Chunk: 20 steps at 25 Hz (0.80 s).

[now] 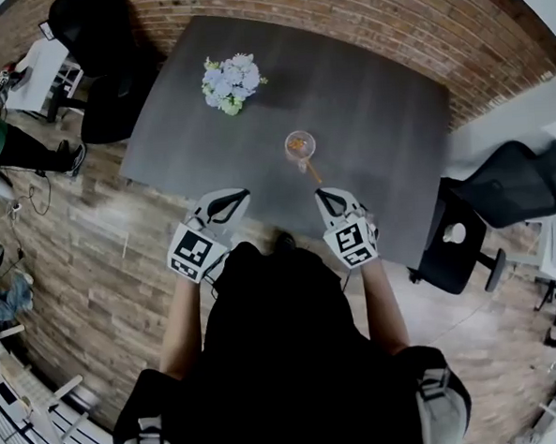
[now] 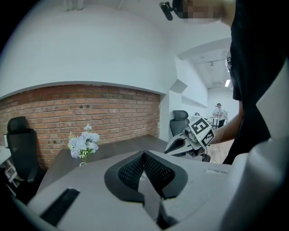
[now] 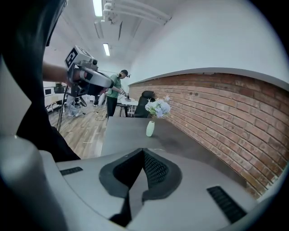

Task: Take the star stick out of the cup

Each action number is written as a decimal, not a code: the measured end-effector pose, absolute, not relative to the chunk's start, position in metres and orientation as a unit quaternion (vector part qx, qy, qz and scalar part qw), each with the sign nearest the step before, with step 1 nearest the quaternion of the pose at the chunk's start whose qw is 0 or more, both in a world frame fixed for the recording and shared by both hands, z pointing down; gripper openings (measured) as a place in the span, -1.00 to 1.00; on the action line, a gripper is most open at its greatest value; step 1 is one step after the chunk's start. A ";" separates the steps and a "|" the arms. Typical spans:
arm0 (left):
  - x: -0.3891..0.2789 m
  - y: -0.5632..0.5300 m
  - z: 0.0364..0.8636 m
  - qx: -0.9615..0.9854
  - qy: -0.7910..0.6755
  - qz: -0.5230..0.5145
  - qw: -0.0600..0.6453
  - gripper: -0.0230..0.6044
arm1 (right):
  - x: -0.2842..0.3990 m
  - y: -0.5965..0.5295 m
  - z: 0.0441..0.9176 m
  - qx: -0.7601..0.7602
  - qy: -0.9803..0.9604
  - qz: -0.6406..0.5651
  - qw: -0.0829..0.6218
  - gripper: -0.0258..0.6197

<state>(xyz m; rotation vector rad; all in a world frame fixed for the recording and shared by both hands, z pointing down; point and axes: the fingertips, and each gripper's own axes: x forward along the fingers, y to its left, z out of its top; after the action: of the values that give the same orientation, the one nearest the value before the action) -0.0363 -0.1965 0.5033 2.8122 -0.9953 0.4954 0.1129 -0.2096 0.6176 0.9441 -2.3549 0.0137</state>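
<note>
A clear cup point(image 1: 300, 147) stands near the middle of the dark grey table point(image 1: 385, 135). Something orange lies inside it, and a thin stick point(image 1: 312, 173) leans out over its rim toward me. Both grippers hover over the table's near edge, apart from the cup. My left gripper point(image 1: 239, 196) is to the cup's lower left and my right gripper point(image 1: 323, 195) is just below the stick's end. In each gripper view the jaws meet at the tip with nothing between them: left gripper point(image 2: 144, 154), right gripper point(image 3: 143, 151).
A small white vase point(image 3: 150, 128) of pale blue flowers point(image 1: 232, 82) stands at the table's far left. A brick wall point(image 1: 359, 14) runs behind the table. Black office chairs stand at the far left point(image 1: 93, 45) and at the right point(image 1: 515, 183). A person in green point(image 3: 115, 92) stands far off.
</note>
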 end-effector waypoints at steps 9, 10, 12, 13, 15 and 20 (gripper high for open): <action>-0.037 -0.209 0.498 0.927 -0.333 0.165 0.056 -0.92 | 0.119 -0.212 0.640 0.348 -0.877 0.008 0.330 -0.92; -0.034 -0.212 0.498 0.929 -0.329 0.164 0.052 -0.92 | 0.122 -0.214 0.643 0.349 -0.875 0.008 0.335 -0.92; -0.029 -0.215 0.499 0.930 -0.322 0.166 0.062 -0.92 | 0.128 -0.219 0.649 0.351 -0.871 0.010 0.343 -0.92; -0.027 -0.216 0.501 0.931 -0.318 0.168 0.067 -0.92 | 0.130 -0.221 0.651 0.351 -0.870 0.009 0.346 -0.92; -0.026 -0.222 0.503 0.933 -0.311 0.170 0.062 -0.92 | 0.131 -0.223 0.653 0.353 -0.868 0.011 0.350 -0.88; -0.027 -0.239 0.505 0.938 -0.298 0.168 0.059 -0.92 | 0.127 -0.233 0.664 0.348 -0.864 0.007 0.364 -0.81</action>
<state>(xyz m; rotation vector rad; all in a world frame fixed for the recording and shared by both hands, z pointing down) -0.0272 -0.2390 0.5049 2.8409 -0.9024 0.5101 0.1267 -0.2327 0.6644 0.8950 -2.2219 0.0169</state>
